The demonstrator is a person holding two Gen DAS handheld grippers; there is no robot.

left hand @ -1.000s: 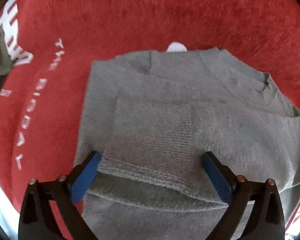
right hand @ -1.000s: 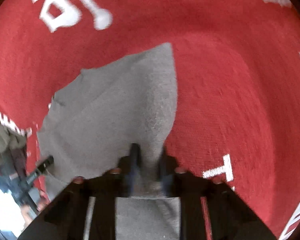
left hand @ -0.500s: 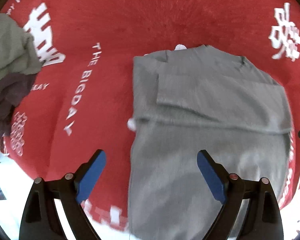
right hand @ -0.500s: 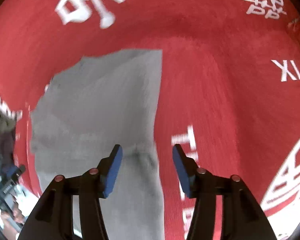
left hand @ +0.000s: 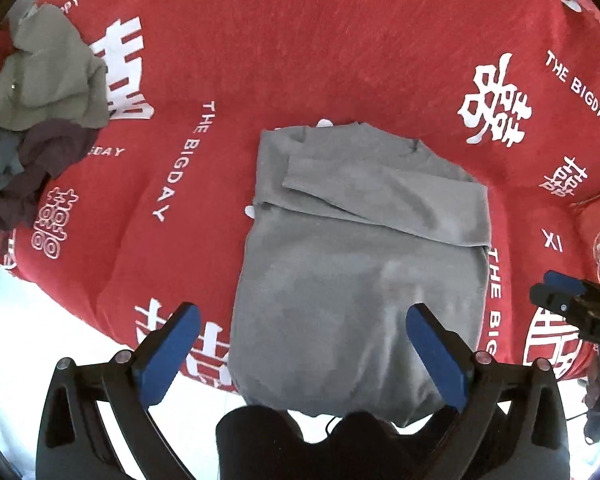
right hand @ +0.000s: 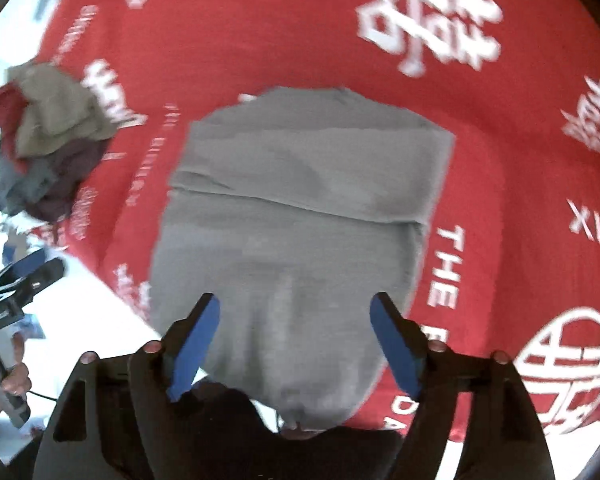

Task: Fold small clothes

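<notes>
A grey sweater [left hand: 360, 260] lies flat on the red blanket [left hand: 340, 60], neck at the far end. Its sleeves are folded across the chest, and its hem hangs over the blanket's near edge. My left gripper [left hand: 302, 316] hovers well above the lower body of the sweater; its jaws are opening wide and nothing is between them. In the right wrist view the sweater [right hand: 300, 200] fills the middle. My right gripper [right hand: 296, 304] hangs above its hem, jaws opening and empty. Each gripper shows at the edge of the other's view: right gripper [left hand: 560, 288], left gripper [right hand: 32, 272].
A pile of crumpled clothes [left hand: 40, 100], olive, maroon and blue-grey, sits at the far left of the blanket; the pile [right hand: 48, 140] also shows from the right. White floor [left hand: 40, 320] lies beyond the blanket's near edge. A person's dark clothing fills the bottom of both views.
Both grippers have risen away from the sweater. The right gripper, shut on grey fabric a second ago, has let go and opened. The sweater now lies with its sleeves folded across.
</notes>
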